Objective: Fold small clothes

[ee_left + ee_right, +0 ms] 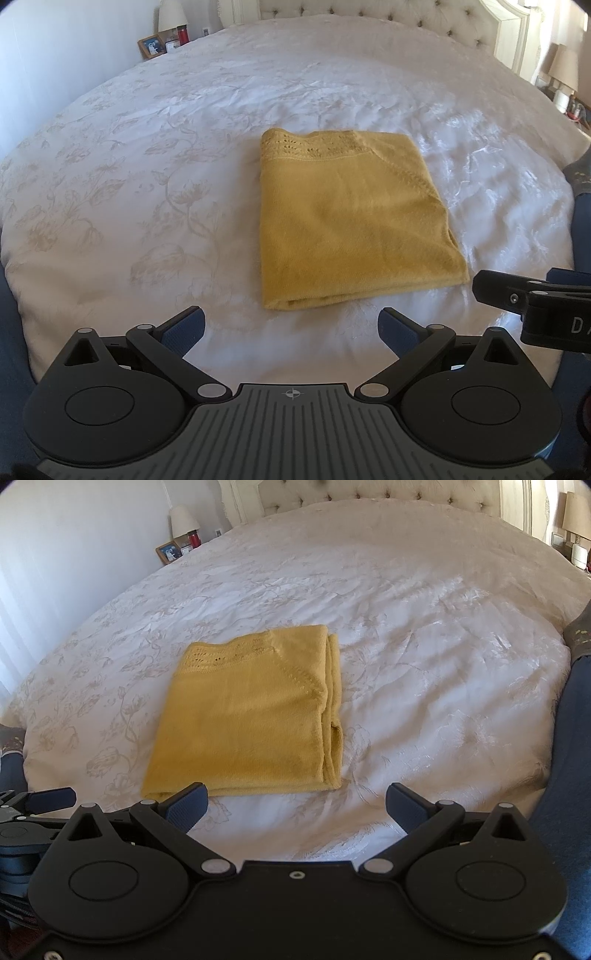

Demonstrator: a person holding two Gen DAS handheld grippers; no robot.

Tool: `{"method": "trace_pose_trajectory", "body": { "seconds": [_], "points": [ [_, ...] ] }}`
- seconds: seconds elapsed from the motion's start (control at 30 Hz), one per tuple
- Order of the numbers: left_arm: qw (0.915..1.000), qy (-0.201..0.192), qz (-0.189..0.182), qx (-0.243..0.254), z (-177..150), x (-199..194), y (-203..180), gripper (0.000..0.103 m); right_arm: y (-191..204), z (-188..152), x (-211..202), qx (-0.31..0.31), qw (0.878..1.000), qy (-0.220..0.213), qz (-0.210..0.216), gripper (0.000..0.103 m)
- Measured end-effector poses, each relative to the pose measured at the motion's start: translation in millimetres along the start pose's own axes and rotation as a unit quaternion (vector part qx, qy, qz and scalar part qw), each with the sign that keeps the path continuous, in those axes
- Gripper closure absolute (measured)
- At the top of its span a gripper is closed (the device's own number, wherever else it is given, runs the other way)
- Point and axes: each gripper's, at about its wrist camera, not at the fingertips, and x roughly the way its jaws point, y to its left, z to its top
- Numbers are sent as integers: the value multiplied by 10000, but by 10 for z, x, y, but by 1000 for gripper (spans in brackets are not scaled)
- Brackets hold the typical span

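A mustard-yellow knit garment (pixel 351 221) lies folded into a flat rectangle on the white bedspread (pixel 147 177), its lace-patterned hem at the far side. My left gripper (pixel 291 328) hovers open just short of the garment's near edge, nothing between its fingers. The right wrist view has the same garment (pixel 247 723) ahead and to the left, stacked layers showing along its right edge. My right gripper (pixel 295 805) is open and empty too, its left fingertip (pixel 188 801) overlapping the garment's near edge in the picture. The other gripper's body (pixel 535 302) sits at the right of the left wrist view.
The bed (pixel 424 664) has a floral-print white cover and a tufted headboard (pixel 369 11). A nightstand with a lamp (pixel 171 16), a photo frame (pixel 151 46) and a red jar stands far left. Another lamp (pixel 563 70) stands far right. A person's blue trouser leg (pixel 569 757) is at the right edge.
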Motion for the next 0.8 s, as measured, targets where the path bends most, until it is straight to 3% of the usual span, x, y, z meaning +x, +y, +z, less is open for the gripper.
{"method": "trace_pose_trajectory", "body": {
  "seconds": [0.8],
  "points": [
    [9999,-17,-94,68,13,-12,-53,2,2,20,12,9,10000,0,2,1]
  ]
}}
